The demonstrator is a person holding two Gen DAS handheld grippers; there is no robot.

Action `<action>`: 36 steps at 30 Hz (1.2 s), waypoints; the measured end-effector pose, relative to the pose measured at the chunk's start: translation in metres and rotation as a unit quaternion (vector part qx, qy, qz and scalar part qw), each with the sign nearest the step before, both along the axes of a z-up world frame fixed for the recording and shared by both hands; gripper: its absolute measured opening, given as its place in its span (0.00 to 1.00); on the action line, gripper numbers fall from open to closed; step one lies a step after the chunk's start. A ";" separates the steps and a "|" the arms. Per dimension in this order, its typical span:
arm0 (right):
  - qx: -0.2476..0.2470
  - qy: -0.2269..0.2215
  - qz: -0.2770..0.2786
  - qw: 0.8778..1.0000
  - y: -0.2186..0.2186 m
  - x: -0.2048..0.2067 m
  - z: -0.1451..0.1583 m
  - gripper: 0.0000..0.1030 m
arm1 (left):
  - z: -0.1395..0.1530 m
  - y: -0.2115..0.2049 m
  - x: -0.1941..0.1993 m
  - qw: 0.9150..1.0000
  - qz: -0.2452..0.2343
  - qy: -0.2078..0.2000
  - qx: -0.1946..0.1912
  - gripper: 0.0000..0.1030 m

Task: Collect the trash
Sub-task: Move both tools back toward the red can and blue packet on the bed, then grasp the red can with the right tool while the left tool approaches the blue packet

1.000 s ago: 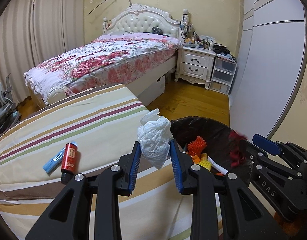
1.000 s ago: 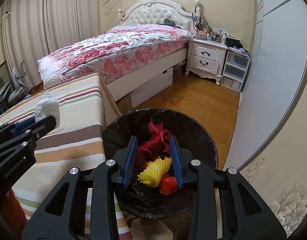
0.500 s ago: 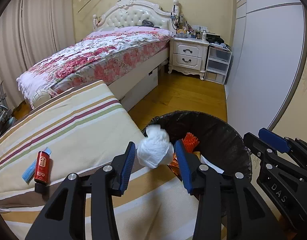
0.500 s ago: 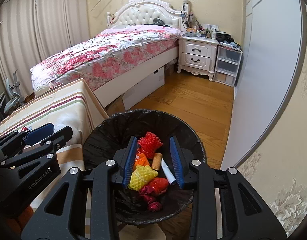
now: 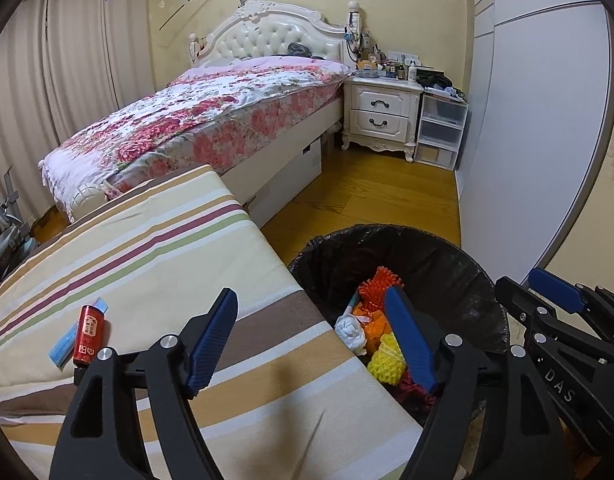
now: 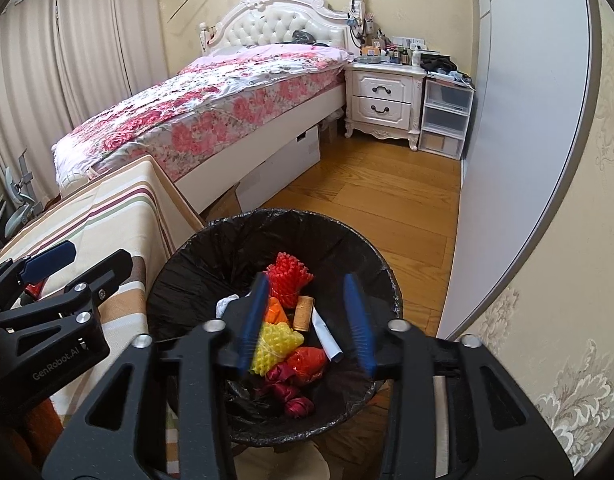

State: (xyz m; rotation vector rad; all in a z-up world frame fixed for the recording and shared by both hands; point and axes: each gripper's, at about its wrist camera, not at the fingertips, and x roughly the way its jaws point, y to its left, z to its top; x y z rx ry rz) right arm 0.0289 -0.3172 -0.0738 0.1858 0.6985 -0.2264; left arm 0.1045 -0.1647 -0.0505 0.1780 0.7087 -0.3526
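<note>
My left gripper (image 5: 311, 340) is open and empty over the striped cloth's edge beside the black-lined trash bin (image 5: 439, 256). The white crumpled tissue (image 5: 350, 330) lies inside the bin, also seen in the right wrist view (image 6: 223, 305). My right gripper (image 6: 305, 320) is open and empty above the bin (image 6: 195, 276), over red, yellow and orange foam nets (image 6: 277, 344), a cork (image 6: 305, 312) and dark red cloth (image 6: 287, 392). A red tube (image 5: 90, 332) and a blue wrapper (image 5: 65, 346) lie on the striped cloth (image 5: 147, 248).
A flowered bed (image 5: 211, 120) stands behind, with a white nightstand (image 5: 381, 114) and plastic drawers (image 5: 441, 130). Wooden floor (image 5: 367, 196) lies between bed and wardrobe wall (image 5: 527, 140). Curtains (image 5: 67, 80) hang at the left.
My left gripper carried the white tissue right over the bin, opened wide and the tissue dropped in. My right gripper let go of the dark red cloth, which now lies in the bin.
</note>
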 end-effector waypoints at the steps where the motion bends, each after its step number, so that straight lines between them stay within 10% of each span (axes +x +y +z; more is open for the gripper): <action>1: -0.001 -0.002 -0.001 1.000 0.001 -0.001 0.001 0.47 | 0.001 0.002 -0.001 1.000 0.003 -0.001 0.000 0.72; 17: 0.019 0.000 0.085 0.996 0.081 0.019 0.016 0.50 | 0.005 0.115 -0.012 0.993 0.116 -0.008 0.000 0.75; 36: 0.008 0.023 0.235 0.972 0.241 0.058 0.031 0.50 | -0.011 0.276 -0.036 0.963 0.270 0.007 -0.001 0.75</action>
